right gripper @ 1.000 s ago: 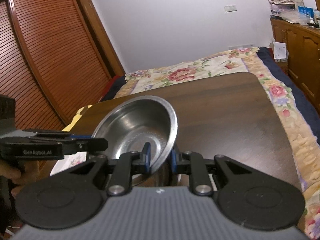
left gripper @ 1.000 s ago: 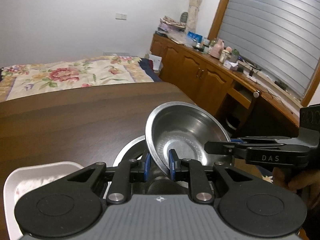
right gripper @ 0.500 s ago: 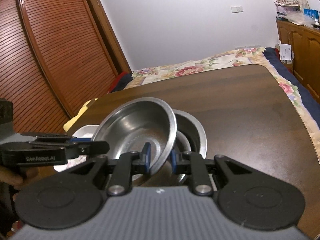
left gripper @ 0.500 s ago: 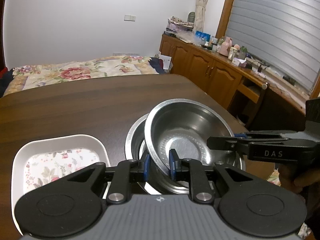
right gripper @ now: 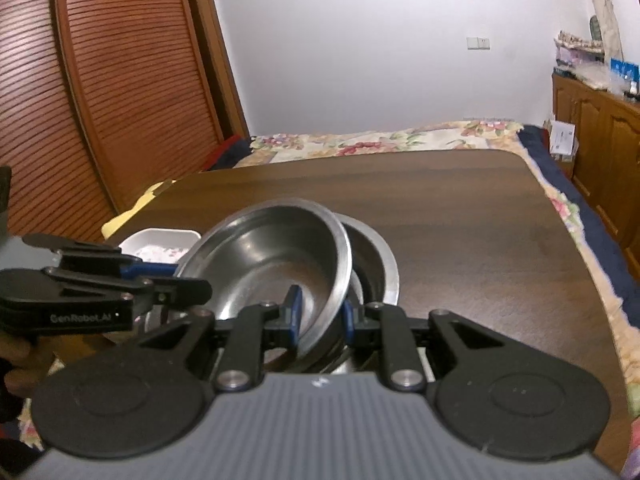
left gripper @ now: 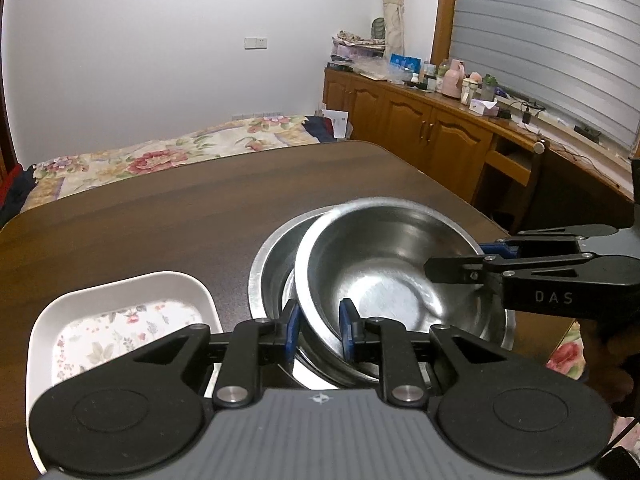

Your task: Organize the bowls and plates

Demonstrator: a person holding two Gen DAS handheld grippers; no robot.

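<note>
Nesting the round steel upper bowl (left gripper: 384, 276) into the larger round steel lower bowl (left gripper: 272, 264) needed level lowering; left gripper (left gripper: 319, 330) and right gripper (right gripper: 319, 316) each stood nearly closed, pinching opposite rims

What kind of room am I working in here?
Most likely a bedroom in a home: a bed with a floral bedspread beyond the dark wooden table, a louvred wardrobe door, and cluttered wooden cabinets.

Dim, even indoor light, soft glare on the steel bowl (left gripper: 384, 272), fisheye-bent edges, right view slightly blurred.
</note>
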